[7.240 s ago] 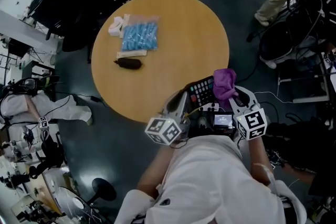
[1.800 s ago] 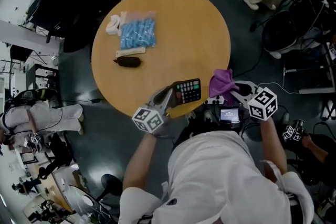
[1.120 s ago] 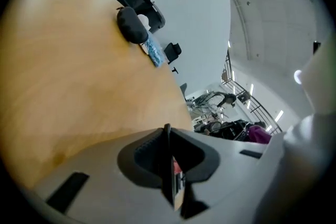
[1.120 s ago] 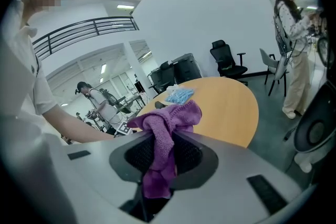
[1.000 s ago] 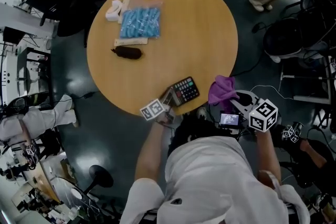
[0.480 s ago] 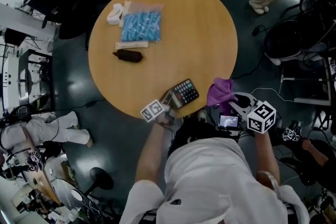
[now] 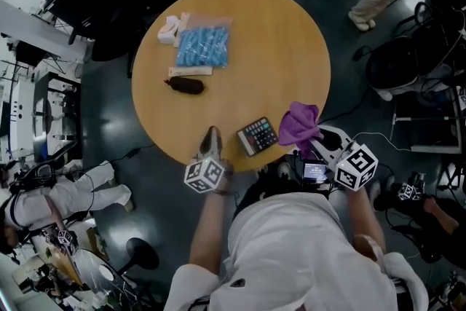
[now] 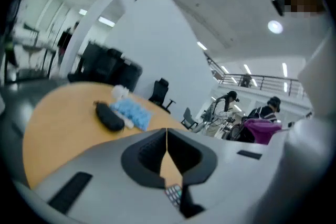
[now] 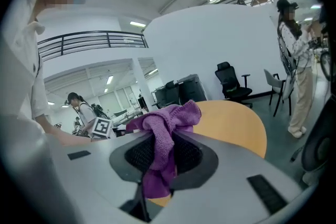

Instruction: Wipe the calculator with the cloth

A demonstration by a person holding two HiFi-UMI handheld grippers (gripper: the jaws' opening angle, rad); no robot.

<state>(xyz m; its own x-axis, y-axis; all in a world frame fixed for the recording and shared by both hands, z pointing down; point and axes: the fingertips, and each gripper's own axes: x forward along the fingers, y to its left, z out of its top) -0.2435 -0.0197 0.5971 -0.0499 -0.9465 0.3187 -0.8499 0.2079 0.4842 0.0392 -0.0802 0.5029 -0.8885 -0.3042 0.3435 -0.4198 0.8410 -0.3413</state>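
Left tool (image 7: pixel 211 136) has let go and lifted clear of the black calculator with coloured keys (image 7: pixel 258 136), which from overhead now lies flat and alone near the front edge of the round wooden table (image 7: pixel 277 47). Just right of it, the crumpled purple cloth (image 7: pixel 297 123) hangs from the right tool (image 7: pixel 313 143). Left tool's view: jaws have just been closing, pressed together on nothing, calculator keys peeking below. Right tool's view: jaws pinching the cloth.

Left tongs (image 7: pixel 211 133) just closed, seemingly empty

blue bag (image 7: pixel 204 47), dark pouch (image 7: pixel 186 85)
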